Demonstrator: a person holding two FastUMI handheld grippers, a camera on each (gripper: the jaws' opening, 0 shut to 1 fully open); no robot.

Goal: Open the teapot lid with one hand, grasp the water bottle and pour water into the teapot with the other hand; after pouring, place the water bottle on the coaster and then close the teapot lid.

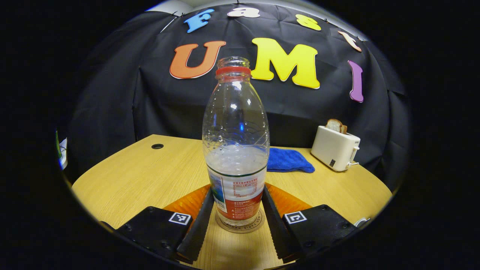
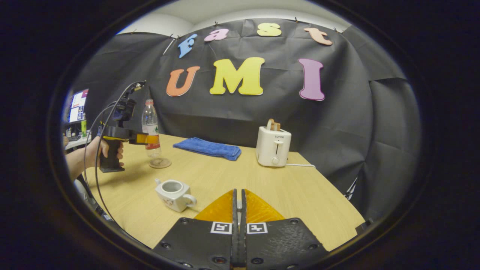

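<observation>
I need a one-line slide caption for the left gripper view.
Left gripper around an uncapped water bottle standing on its coaster, on a wooden table.

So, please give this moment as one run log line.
left gripper: grips water bottle on coaster | right gripper: shut | teapot: open

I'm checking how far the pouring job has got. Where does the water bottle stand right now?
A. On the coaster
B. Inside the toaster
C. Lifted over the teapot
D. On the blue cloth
A: the water bottle stands upright on the round coaster, between the left gripper's fingers.
</observation>
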